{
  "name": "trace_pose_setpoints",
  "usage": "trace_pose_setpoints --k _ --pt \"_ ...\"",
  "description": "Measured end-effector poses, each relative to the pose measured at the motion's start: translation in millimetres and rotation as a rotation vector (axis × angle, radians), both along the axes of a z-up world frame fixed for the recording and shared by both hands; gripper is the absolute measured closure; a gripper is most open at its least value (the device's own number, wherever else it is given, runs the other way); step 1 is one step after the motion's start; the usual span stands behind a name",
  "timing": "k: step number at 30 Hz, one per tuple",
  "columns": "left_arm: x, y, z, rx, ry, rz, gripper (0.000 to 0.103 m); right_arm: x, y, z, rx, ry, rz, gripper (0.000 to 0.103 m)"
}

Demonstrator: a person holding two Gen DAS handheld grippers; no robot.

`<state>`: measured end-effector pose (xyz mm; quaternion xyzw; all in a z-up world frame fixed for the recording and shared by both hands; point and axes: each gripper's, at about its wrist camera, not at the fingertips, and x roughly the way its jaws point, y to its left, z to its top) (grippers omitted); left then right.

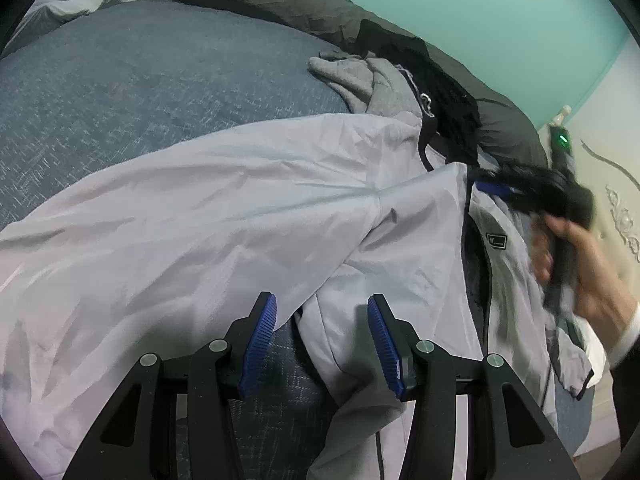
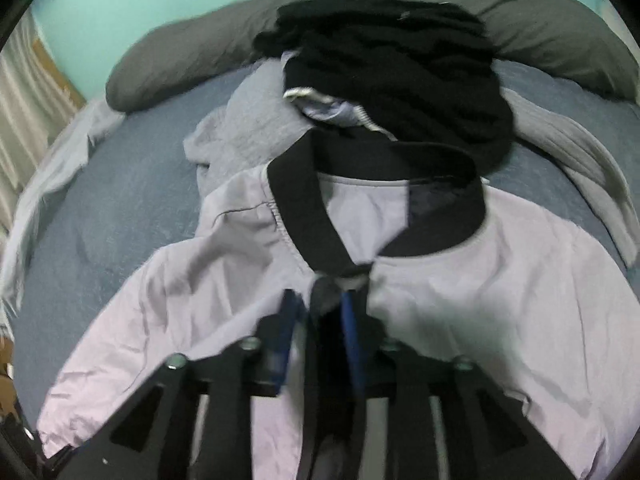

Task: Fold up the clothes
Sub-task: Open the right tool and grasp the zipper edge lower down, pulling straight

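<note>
A pale lilac jacket (image 1: 240,200) (image 2: 500,280) with a black collar (image 2: 304,208) lies spread on the blue-grey bed cover (image 1: 140,80). My left gripper (image 1: 321,298) is open just above the jacket's lower part, where a sleeve crosses the body, with nothing pinched. My right gripper (image 2: 318,300) sits just below the collar. Its blue pads stand apart with the jacket's dark front edge loose between them, blurred. In the left wrist view the right gripper (image 1: 520,190) is held by a hand (image 1: 592,276) over the jacket's chest.
A black knitted garment (image 2: 392,72) and a grey garment (image 2: 248,132) are heaped beyond the collar. A dark grey pillow (image 2: 180,60) runs along the turquoise wall. A white cloth (image 2: 48,184) lies at the bed's left edge. Bare bed cover (image 2: 100,220) shows left of the jacket.
</note>
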<state>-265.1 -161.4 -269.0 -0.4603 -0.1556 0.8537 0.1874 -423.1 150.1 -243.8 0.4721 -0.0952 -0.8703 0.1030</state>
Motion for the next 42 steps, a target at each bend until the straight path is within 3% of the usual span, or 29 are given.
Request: trace_pose_setpoints --k 6,11,15,21,22,24,27,34,42 --pt "3.8 -2.4 6.4 0.001 0.015 0.008 0.051 78.1 11.4 4.8 -0.135 -0.038 0.090 0.075" --pt "8.3 2.3 12.2 -0.006 0.031 -0.005 0.051 134.5 10.9 -15.8 -0.197 -0.131 0.132 0.074" --pt "13.2 4.8 10.7 -0.025 0.031 -0.018 0.051 154.4 4.8 -35.1 -0.214 -0.181 0.137 0.061" --pt "15.6 -2.7 8.3 -0.034 0.027 -0.006 0.051 177.7 -6.3 -62.4 -0.244 -0.260 0.143 0.060" --pt "15.2 -4.1 7.8 -0.034 0.025 -0.004 0.051 179.9 -6.7 -63.8 -0.256 -0.258 0.144 0.061" --pt "14.4 -6.4 6.6 -0.033 0.021 0.001 0.051 183.8 -6.9 -65.7 -0.286 -0.252 0.149 0.085" --pt "13.7 -6.7 5.8 -0.031 0.018 0.001 0.051 184.4 -4.2 -61.4 -0.291 -0.232 0.134 0.097" --pt "13.9 -6.6 6.5 -0.032 0.021 0.000 0.051 179.5 6.9 -51.8 -0.255 -0.201 0.074 0.099" --pt "15.2 -7.9 7.9 -0.038 0.024 0.002 0.051 177.1 -2.9 -55.1 -0.161 -0.210 0.089 0.100"
